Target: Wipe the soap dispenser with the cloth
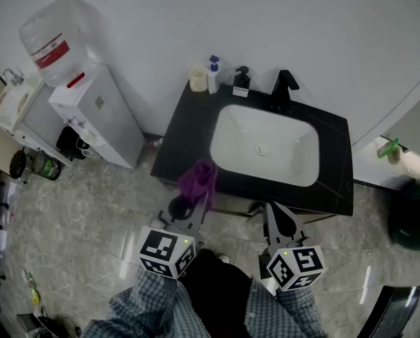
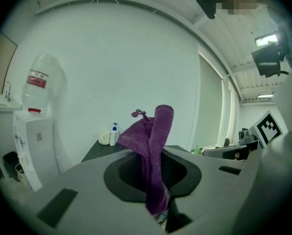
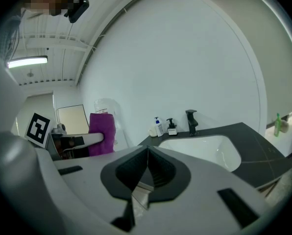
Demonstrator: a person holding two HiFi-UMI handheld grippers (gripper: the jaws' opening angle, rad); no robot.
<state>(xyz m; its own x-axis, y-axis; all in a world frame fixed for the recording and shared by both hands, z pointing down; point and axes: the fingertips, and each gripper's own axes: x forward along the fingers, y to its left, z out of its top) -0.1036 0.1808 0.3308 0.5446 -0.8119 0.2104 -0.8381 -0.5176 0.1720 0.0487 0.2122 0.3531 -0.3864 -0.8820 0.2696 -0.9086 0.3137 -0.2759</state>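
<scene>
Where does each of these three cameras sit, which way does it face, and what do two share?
Head view: on the person's head, facing steeply down at the counter and sink; sleeves, left gripper and right gripper show.
Left gripper view: on the left gripper, facing the wall along jaws shut on the purple cloth; the right gripper shows at right.
Right gripper view: on the right gripper, jaws together, empty, facing the faucet.
Shared: all three show the cloth; both gripper views show the pump bottles.
</scene>
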